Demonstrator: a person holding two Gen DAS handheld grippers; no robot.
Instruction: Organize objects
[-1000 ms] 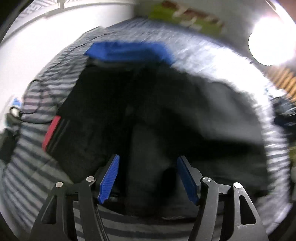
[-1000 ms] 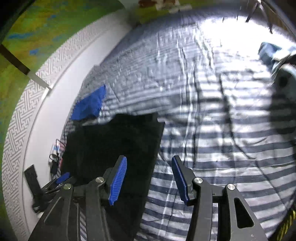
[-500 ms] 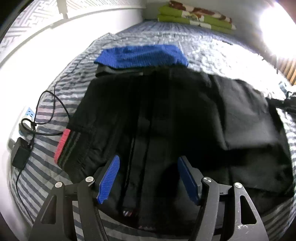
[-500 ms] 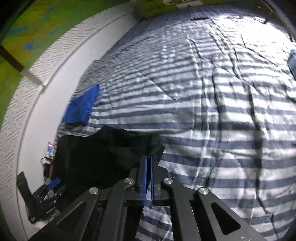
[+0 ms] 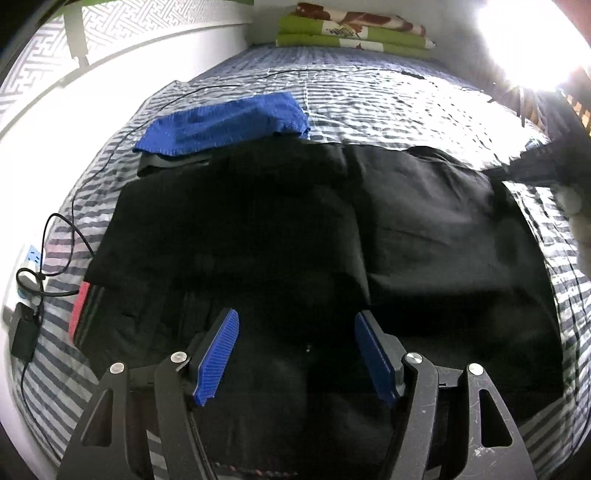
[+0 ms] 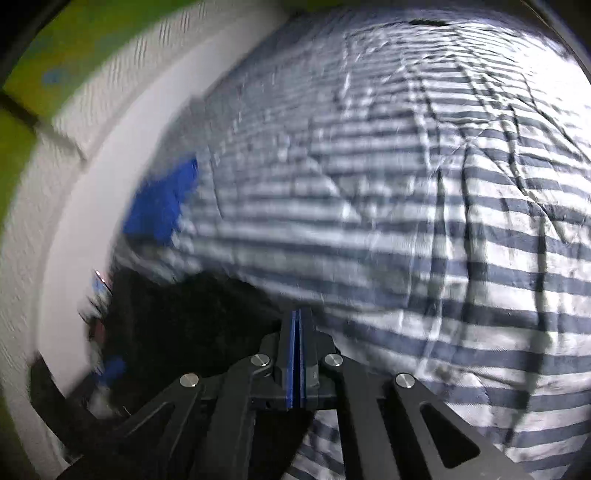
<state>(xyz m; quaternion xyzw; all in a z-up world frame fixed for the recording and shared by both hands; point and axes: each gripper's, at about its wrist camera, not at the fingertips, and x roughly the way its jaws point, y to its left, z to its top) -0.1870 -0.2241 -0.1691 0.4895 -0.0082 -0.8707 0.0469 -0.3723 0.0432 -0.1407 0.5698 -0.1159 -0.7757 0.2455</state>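
On the striped bed (image 5: 388, 92), viewed left to right. To the left of the left hand-held gripper (image 5: 295, 354), at the bed's edge by the white wall, a power strip (image 5: 31, 258) with a black adapter (image 5: 24, 332) and a looping black cable (image 5: 74, 229). Ahead of that hand-held gripper and under it, a black garment (image 5: 295, 229) lies spread flat on the bed, a red band (image 5: 79, 310) showing at its left edge; the blue pads stand well apart above the cloth with nothing clamped between them. Beyond the garment, ahead and slightly left, a folded blue cloth (image 5: 225, 123) rests on a dark folded item, touching the garment's far edge. Far ahead, a stack of green folded bedding (image 5: 351, 33) against the wall. At the garment's right corner, the right hand-held gripper (image 6: 297, 317) has its blue pads pressed together; the black garment (image 6: 177, 325) reaches up to the pads, and a thin edge of it appears pinched there, though blur leaves this uncertain. To its right, bare striped sheet (image 6: 461, 221).
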